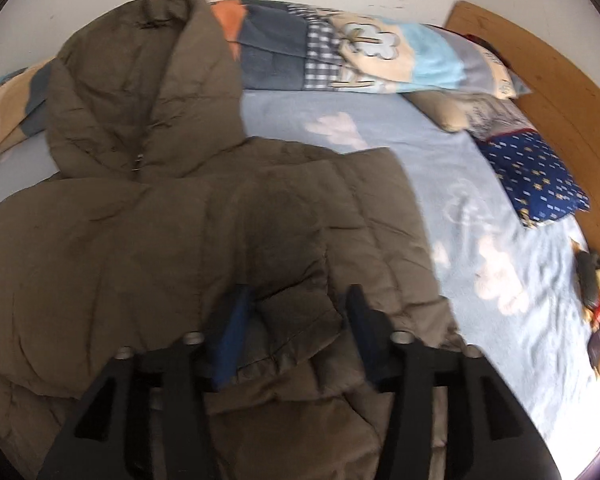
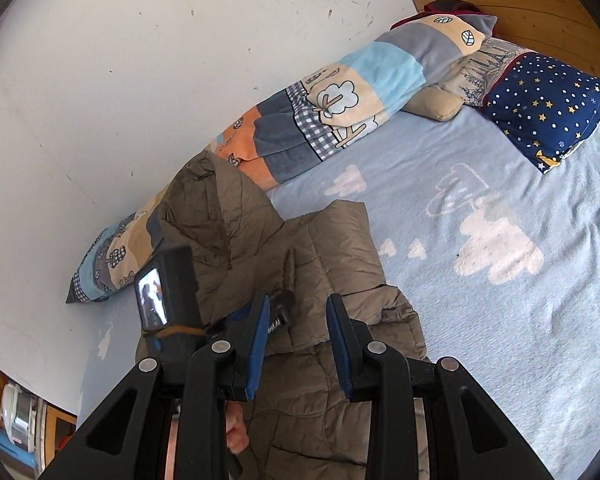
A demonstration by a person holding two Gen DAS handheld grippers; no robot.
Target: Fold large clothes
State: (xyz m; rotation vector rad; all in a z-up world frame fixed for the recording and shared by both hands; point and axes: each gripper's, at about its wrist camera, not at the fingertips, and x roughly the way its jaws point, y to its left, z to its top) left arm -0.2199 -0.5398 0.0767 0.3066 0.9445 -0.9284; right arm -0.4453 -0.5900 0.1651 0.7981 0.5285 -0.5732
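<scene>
An olive-brown puffer jacket (image 1: pixel 148 240) with a hood (image 1: pixel 140 80) lies spread on the bed, one sleeve folded across its body. My left gripper (image 1: pixel 296 300) is open just above the jacket, with a folded cuff (image 1: pixel 296 320) lying between its fingers. My right gripper (image 2: pixel 298 308) is open and empty above the same jacket (image 2: pixel 324 264). The left gripper's camera body (image 2: pixel 166 296) shows just left of my right fingers. The jacket's lower part is hidden under both grippers.
A light blue bedsheet (image 2: pixel 500 280) with white clouds covers the bed. A rolled patchwork blanket (image 2: pixel 320 112) lies along the white wall. A navy star pillow (image 2: pixel 548 108) rests by the wooden headboard (image 1: pixel 540 80). A small toy (image 1: pixel 596 300) lies at the right edge.
</scene>
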